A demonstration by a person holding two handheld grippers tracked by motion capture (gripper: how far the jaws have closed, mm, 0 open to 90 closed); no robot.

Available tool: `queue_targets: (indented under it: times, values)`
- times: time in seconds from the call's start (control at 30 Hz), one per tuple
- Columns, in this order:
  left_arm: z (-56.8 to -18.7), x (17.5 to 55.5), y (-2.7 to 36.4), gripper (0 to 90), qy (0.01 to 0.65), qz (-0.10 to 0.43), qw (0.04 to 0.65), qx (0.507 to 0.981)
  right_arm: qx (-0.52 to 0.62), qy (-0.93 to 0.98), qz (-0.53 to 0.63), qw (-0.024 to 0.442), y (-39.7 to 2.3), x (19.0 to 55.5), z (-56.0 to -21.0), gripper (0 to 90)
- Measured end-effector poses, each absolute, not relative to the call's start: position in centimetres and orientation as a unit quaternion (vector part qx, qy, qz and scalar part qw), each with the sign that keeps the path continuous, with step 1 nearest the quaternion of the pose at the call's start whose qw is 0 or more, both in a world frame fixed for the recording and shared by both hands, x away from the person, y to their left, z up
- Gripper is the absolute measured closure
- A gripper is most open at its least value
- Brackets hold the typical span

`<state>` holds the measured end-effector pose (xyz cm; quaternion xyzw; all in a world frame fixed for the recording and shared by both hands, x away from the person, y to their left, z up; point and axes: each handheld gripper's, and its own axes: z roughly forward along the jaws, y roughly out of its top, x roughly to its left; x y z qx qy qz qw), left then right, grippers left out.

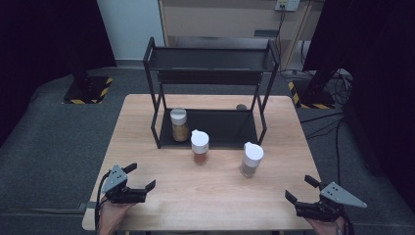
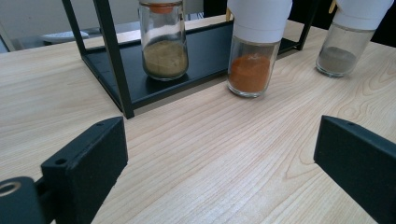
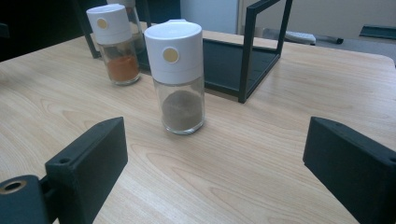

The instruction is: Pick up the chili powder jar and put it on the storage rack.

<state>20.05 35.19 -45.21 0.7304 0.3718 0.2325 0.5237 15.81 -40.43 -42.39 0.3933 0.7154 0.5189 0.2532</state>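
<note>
Pale matt wood-grain table (image 1: pixel 147 147); matt black metal rack (image 1: pixel 210 73) upon it; beside rack, clear glossy glass jars (image 1: pixel 199 147), smooth white plastic caps.

Stood ahead of left gripper (image 1: pixel 139 179) jaws: shaker w/ orange powder (image 2: pixel 254 51) on table (image 1: pixel 215 196), rack (image 1: pixel 210 128) behind, jar (image 2: pixel 164 39) on bottom shelf. Shaker w/ grey powder (image 3: pixel 179 77) ahead of right gripper (image 1: pixel 301 189) jaws, slightly left.

Left claw (image 1: pixel 142 177) & right claw (image 1: pixel 299 189): matte black, blocky jaws w/ small screw holes. Each has a grey 3-cornered plate on top. Black cable trails from left one.
</note>
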Motion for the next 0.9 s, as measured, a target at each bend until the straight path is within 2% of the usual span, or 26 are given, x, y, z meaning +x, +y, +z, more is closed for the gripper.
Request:
queue_targets:
  times: [0.4, 0.9]
  values:
    - [-45.1, 20.3, 35.1, 2.0, 0.367, 0.225, 0.519, 0.739, 0.395, 0.719, 0.512, 0.254, -39.8, 16.0, -41.6, 7.0]
    - [-45.1, 20.7, 35.2, 2.2, 0.367, 0.213, 0.515, 0.744, 0.376, 0.728, 0.525, 0.232, -37.4, 17.7, -39.2, 6.8]
